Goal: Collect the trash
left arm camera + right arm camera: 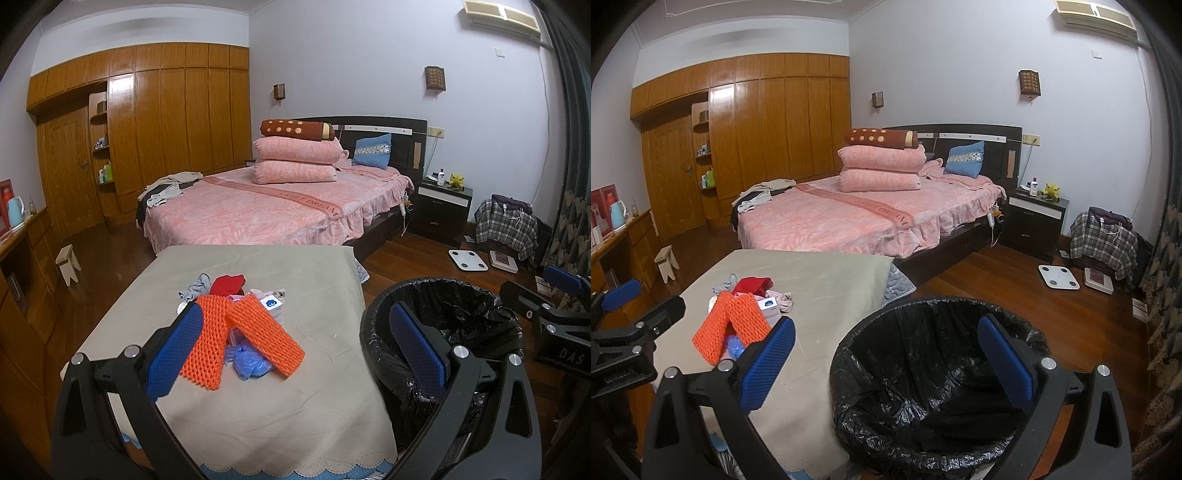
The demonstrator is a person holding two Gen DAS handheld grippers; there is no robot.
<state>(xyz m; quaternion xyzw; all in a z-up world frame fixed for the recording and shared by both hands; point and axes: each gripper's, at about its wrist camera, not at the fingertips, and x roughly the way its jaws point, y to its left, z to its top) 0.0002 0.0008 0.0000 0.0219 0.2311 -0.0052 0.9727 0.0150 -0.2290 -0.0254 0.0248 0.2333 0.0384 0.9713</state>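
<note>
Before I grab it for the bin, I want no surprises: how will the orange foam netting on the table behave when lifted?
The orange foam netting looks light, an open mesh. It bends over the pile, so it will probably flop and squash in the claw. Its holes might catch the blue plastic bag beneath.

Bare tablecloth (277,398) lies open before the trash pile (236,325); bin (923,373) mouth unobstructed.

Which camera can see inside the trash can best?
The right wrist view: the trash can fills the foreground, showing its whole rim and deep into the black liner. The left wrist view shows only part of it at the table's right side, behind a jaw.
</note>
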